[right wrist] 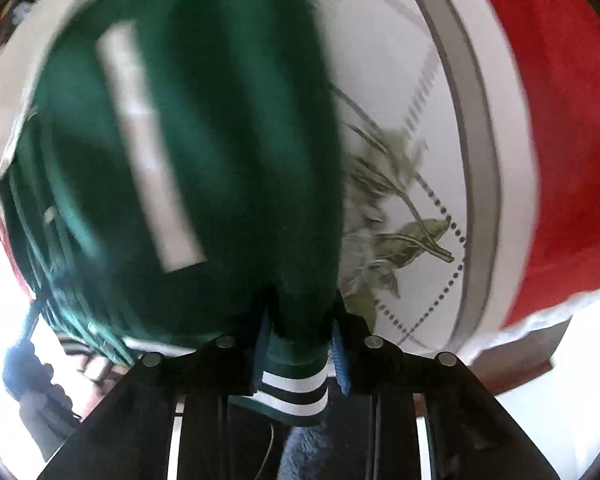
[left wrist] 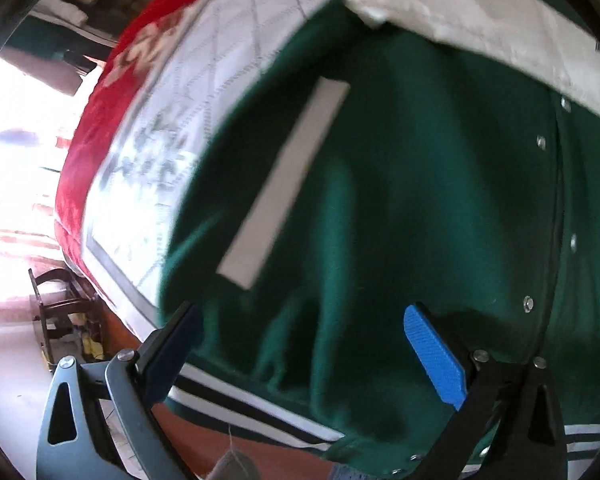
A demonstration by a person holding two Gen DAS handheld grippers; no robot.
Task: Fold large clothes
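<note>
The green jacket lies spread on a white quilted bedcover, which covers a red blanket. The left gripper stands wide open over the jacket's lower part, with cloth between its fingers but not pinched. The right gripper is closed on the jacket's striped hem (white and dark bands). A pale pocket strip shows on the front.
</note>
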